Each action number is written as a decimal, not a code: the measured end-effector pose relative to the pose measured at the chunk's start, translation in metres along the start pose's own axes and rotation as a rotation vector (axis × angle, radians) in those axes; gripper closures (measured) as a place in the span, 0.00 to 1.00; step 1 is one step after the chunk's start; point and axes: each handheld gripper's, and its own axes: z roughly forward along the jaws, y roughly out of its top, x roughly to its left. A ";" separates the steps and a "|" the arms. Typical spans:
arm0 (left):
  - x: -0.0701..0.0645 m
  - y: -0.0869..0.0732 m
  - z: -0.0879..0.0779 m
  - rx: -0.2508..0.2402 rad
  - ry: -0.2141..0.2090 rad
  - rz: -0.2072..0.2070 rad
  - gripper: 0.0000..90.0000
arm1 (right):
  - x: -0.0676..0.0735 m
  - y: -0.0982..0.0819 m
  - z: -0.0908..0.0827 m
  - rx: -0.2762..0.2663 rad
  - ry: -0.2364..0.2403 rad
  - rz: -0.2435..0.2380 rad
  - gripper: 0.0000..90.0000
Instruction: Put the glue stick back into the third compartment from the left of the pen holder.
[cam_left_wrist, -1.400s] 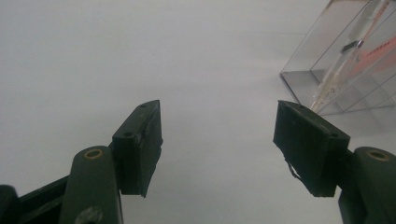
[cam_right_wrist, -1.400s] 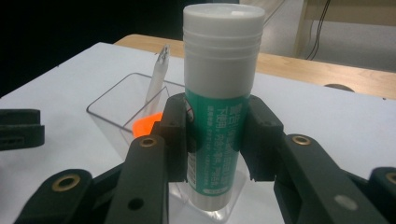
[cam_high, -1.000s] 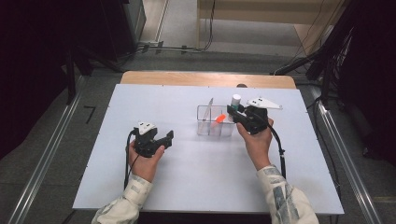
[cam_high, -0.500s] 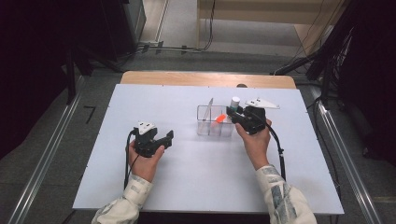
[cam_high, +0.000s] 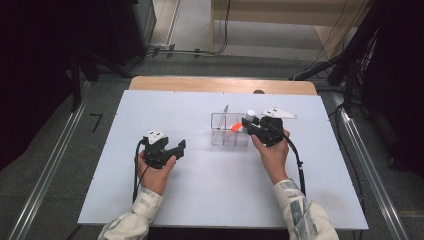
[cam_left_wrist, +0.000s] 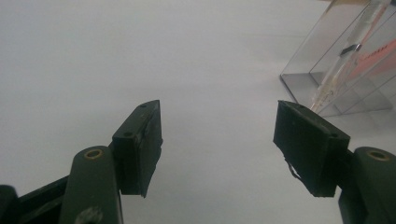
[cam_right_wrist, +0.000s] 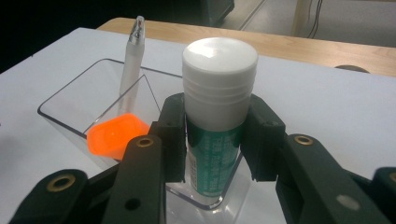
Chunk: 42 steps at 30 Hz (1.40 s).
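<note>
Right tool (cam_right_wrist: 217, 135) clamped around glue stick (cam_right_wrist: 218, 116); left tool (cam_left_wrist: 217, 144) wide, empty

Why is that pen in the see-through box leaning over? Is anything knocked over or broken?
Nothing is broken or spilled. The white pen just leans on the clear box wall. The right gripper holds the glue stick upright.

The glue stick's (cam_right_wrist: 218, 135) green label print is blurred, its base hidden behind the clear organizer's (cam_right_wrist: 70, 122) rim at 6 o'clock.
</note>
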 end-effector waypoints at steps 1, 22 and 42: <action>0.000 0.000 0.000 -0.001 -0.001 0.000 0.36 | 0.000 -0.001 0.000 0.003 0.001 0.000 0.68; 0.001 0.000 -0.001 -0.004 0.000 -0.003 0.36 | 0.002 0.000 -0.009 -0.031 -0.022 -0.022 0.57; 0.002 0.001 -0.001 -0.012 0.024 0.000 0.29 | -0.018 -0.019 -0.034 -0.073 -0.047 0.025 0.37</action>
